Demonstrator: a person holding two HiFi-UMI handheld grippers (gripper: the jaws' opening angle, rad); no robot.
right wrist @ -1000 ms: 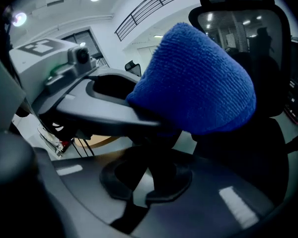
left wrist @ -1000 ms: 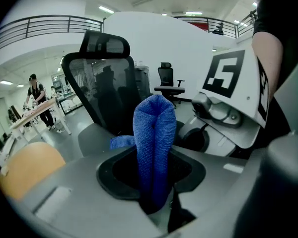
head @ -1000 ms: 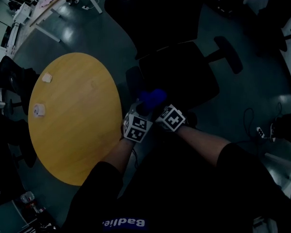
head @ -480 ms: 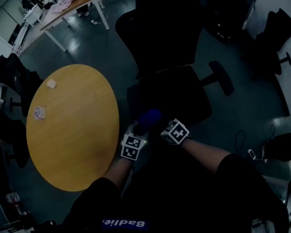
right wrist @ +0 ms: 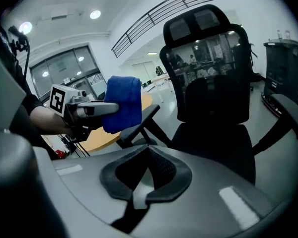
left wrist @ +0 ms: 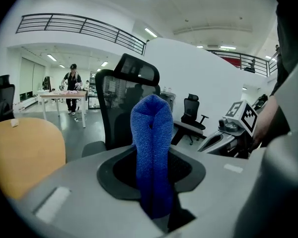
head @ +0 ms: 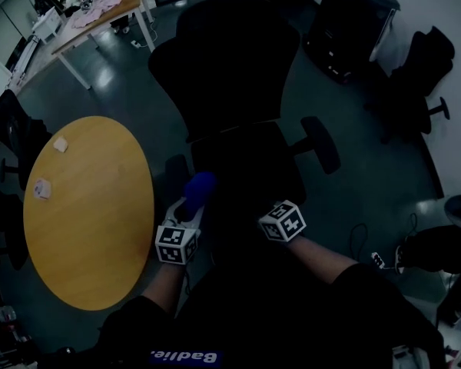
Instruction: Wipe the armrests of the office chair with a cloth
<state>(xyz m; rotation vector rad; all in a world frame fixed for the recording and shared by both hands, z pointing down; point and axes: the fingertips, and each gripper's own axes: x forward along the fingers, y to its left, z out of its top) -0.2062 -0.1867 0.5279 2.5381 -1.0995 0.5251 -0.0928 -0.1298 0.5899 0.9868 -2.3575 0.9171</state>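
Observation:
A black office chair point(head: 246, 91) stands in front of me, its left armrest point(head: 175, 169) and right armrest point(head: 321, 144) both in sight. My left gripper point(head: 188, 206) is shut on a blue cloth point(head: 199, 187), held upright just beside the left armrest's near end. In the left gripper view the cloth point(left wrist: 152, 148) stands folded between the jaws. My right gripper point(head: 275, 206) hangs over the seat's front edge; in the right gripper view its jaws point(right wrist: 147, 155) meet with nothing between them. The right gripper view also shows the cloth point(right wrist: 123, 103) and the chair back point(right wrist: 211, 68).
A round yellow table point(head: 84, 214) with two small white items point(head: 41, 188) lies close on the left. A second black chair point(head: 419, 75) and a dark cabinet point(head: 346, 21) stand at the right rear. A cable and power strip point(head: 376, 258) lie on the floor at right.
The two grippers, close together a second ago, have drawn apart. The left one has carried the cloth leftwards towards the left armrest. The head view has swung so more of the chair shows.

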